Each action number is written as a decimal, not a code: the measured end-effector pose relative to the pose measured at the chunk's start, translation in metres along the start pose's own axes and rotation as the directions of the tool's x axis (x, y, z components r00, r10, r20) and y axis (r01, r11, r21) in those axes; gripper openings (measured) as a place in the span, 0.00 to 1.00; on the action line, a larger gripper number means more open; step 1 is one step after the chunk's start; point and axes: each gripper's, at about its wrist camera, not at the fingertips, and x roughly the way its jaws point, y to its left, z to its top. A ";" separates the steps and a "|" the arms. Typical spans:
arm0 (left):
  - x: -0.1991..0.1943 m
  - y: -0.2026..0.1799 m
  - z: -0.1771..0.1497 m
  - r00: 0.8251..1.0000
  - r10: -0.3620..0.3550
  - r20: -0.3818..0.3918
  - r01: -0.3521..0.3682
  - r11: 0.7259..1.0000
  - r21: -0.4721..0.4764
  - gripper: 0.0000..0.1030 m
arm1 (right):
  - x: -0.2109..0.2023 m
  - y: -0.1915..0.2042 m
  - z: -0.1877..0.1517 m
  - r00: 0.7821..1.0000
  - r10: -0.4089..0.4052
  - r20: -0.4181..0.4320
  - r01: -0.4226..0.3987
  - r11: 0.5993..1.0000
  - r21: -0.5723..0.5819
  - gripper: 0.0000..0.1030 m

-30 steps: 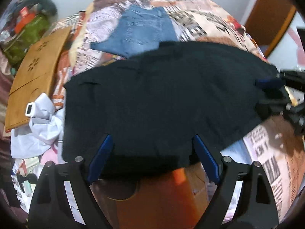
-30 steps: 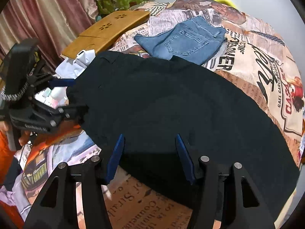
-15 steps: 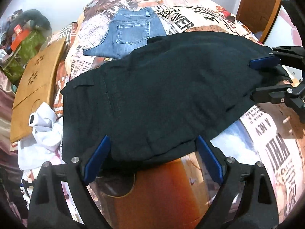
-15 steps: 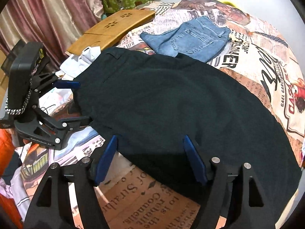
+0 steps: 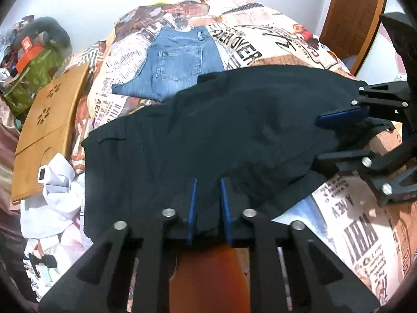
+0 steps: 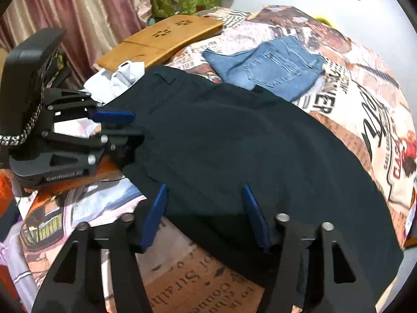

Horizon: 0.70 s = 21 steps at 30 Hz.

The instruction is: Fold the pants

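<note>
The left tongs (image 5: 207, 206) are closing on the near hem of the black pants (image 5: 221, 130) at lower centre, fabric pinched between the pads, while the right tongs (image 6: 206, 214) are closing astride the same edge, pads apparently not yet pressing. With only one side gripped, lifting now could be dragging the pants askew across the printed bedspread (image 6: 365, 120). At upper left, a green bag (image 6: 182, 0) is holding red items.

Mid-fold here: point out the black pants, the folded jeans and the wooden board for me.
black pants (image 6: 234, 140): right wrist view, middle of the spread fabric.
folded jeans (image 5: 179, 60): left wrist view, on the back pocket.
wooden board (image 6: 166, 39): right wrist view, flat top near the cut-outs.
</note>
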 end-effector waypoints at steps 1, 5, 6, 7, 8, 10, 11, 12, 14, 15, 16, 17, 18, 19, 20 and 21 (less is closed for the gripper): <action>0.001 0.001 0.000 1.000 -0.002 -0.007 0.002 1.000 -0.003 0.16 | 0.002 0.002 0.001 1.000 -0.002 -0.006 0.002 1.000 -0.018 0.38; 0.002 0.007 -0.002 1.000 -0.018 -0.024 0.017 1.000 -0.024 0.16 | 0.010 0.004 0.005 0.998 0.041 -0.039 -0.042 0.999 -0.032 0.15; 0.000 0.008 -0.002 1.000 -0.017 -0.020 0.016 0.999 -0.030 0.16 | 0.010 0.004 0.005 0.998 0.053 -0.042 -0.054 0.998 -0.025 0.13; -0.002 0.011 -0.001 1.000 -0.017 -0.015 0.017 0.999 -0.038 0.16 | 0.010 0.003 0.005 0.997 0.067 -0.046 -0.068 0.997 -0.020 0.11; -0.004 0.012 0.001 1.000 -0.017 -0.009 0.017 0.999 -0.046 0.16 | 0.009 0.003 0.004 0.996 0.078 -0.047 -0.079 0.997 -0.015 0.09; -0.007 0.018 0.006 1.000 -0.012 -0.001 0.012 0.998 -0.068 0.16 | 0.007 0.001 0.000 0.993 0.110 -0.050 -0.110 0.994 0.008 0.08; -0.008 0.020 0.009 1.000 -0.012 -0.001 0.011 0.997 -0.081 0.16 | 0.006 0.000 -0.001 0.991 0.125 -0.050 -0.124 0.992 0.019 0.05; -0.007 0.022 0.012 1.000 -0.009 -0.003 0.008 0.996 -0.090 0.17 | 0.004 -0.002 -0.003 0.988 0.146 -0.051 -0.144 0.989 0.031 0.05; -0.007 0.023 0.017 1.000 -0.012 -0.004 0.012 0.995 -0.098 0.27 | 0.001 -0.002 -0.005 0.987 0.158 -0.039 -0.156 0.987 0.046 0.05; -0.007 0.022 0.020 1.000 -0.018 -0.002 0.018 0.995 -0.099 0.42 | -0.004 -0.003 -0.007 0.987 0.161 -0.022 -0.159 0.985 0.062 0.05; -0.008 0.021 0.021 1.000 -0.025 0.002 0.025 0.995 -0.096 0.52 | -0.007 -0.005 -0.007 0.987 0.160 -0.013 -0.159 0.984 0.078 0.05; -0.008 0.018 0.022 1.000 -0.028 0.008 0.029 0.995 -0.091 0.70 | -0.010 -0.007 -0.007 0.987 0.159 -0.005 -0.158 0.983 0.094 0.05; -0.010 0.015 0.022 0.999 -0.031 0.018 0.033 0.996 -0.080 0.77 | -0.016 -0.012 -0.008 0.988 0.153 0.008 -0.153 0.982 0.114 0.05; -0.012 0.010 0.020 0.999 -0.033 0.027 0.035 0.998 -0.059 0.78 | -0.020 -0.015 -0.008 0.990 0.140 0.013 -0.141 0.982 0.123 0.06; -0.012 0.006 0.018 0.999 -0.033 0.023 0.034 0.999 -0.035 0.78 | -0.025 -0.019 -0.009 0.993 0.118 0.018 -0.119 0.984 0.132 0.10; -0.010 0.001 0.017 1.000 -0.029 0.010 0.029 1.000 -0.007 0.79 | -0.029 -0.022 -0.010 0.995 0.102 0.021 -0.104 0.985 0.135 0.13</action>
